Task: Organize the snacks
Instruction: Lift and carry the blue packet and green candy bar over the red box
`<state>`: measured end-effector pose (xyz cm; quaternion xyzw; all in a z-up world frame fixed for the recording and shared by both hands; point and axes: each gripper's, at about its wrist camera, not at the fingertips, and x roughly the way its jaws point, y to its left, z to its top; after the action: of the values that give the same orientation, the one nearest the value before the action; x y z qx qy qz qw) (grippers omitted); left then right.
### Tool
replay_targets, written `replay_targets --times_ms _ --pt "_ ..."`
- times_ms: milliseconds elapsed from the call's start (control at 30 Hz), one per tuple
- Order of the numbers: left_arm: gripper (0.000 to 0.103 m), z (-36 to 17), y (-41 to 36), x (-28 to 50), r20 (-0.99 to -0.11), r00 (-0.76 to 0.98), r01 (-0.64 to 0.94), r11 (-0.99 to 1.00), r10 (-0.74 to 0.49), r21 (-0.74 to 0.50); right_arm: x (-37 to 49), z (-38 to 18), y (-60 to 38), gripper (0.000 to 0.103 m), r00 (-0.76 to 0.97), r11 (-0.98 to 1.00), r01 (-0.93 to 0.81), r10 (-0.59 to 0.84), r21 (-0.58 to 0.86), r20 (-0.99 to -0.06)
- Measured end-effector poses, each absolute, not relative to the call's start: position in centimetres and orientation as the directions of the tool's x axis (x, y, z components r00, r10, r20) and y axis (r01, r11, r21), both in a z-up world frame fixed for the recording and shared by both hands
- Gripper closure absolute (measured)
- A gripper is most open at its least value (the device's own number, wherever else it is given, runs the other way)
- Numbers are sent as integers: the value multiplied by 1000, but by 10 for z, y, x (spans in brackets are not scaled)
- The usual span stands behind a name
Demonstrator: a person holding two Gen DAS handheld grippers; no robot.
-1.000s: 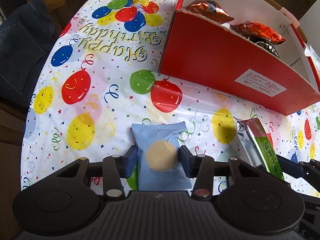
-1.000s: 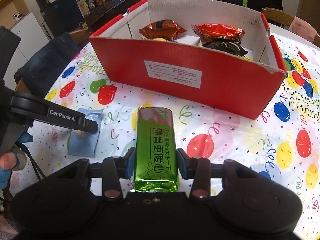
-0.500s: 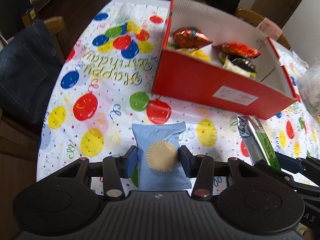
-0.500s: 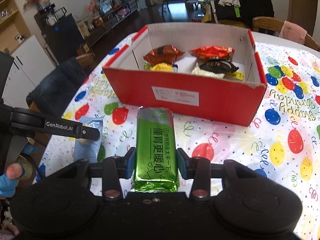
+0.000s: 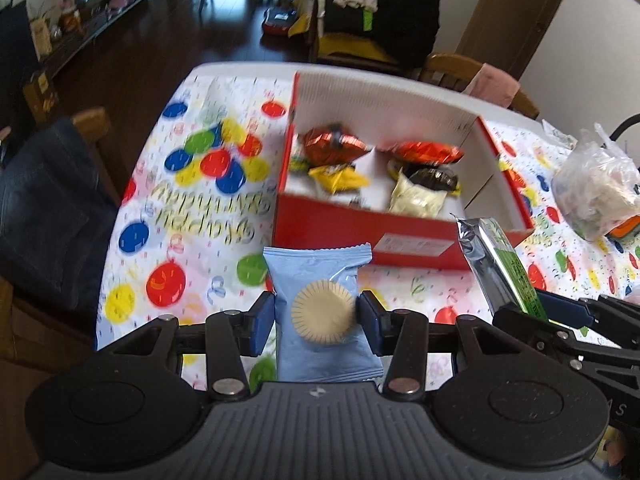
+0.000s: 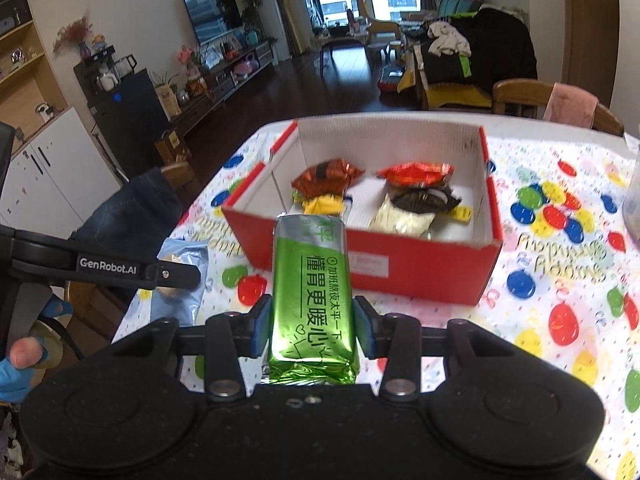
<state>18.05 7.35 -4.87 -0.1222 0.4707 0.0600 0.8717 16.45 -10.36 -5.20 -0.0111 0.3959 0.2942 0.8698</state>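
Left hand-held gripper (image 5: pixel 317 322) clamps blue packet (image 5: pixel 320 312); right hand-held gripper (image 6: pixel 313 326) clamps green packet (image 6: pixel 311 300).

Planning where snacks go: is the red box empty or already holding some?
Holding some: the red box contains several wrapped snacks.

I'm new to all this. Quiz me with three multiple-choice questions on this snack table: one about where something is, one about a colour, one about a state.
1. Where are the orange packets?
A. In the red box
B. On a chair
C. On the floor

2. What colour is the packet in the right claw?
A. Blue
B. Green
C. Yellow

3. How is the left claw?
A. Wide open and empty
B. Shut on a pale blue packet
C. Resting in the box

Answers: 1 A, they lie inside its walls. 2 B, the green packet sits between its pads. 3 B, both pads press the packet's sides.
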Motion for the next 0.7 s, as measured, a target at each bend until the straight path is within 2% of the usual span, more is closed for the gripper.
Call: replay_targets --times_ms 333,700 --pt "58 -18 64 218 -804 595 -159 979 -11 -131 200 -33 -105 62 581 849 -502 472 165 -663" --pt "58 -17 61 281 -823 568 -152 982 -5 -110 253 -41 -97 62 593 867 -479 434 137 -678"
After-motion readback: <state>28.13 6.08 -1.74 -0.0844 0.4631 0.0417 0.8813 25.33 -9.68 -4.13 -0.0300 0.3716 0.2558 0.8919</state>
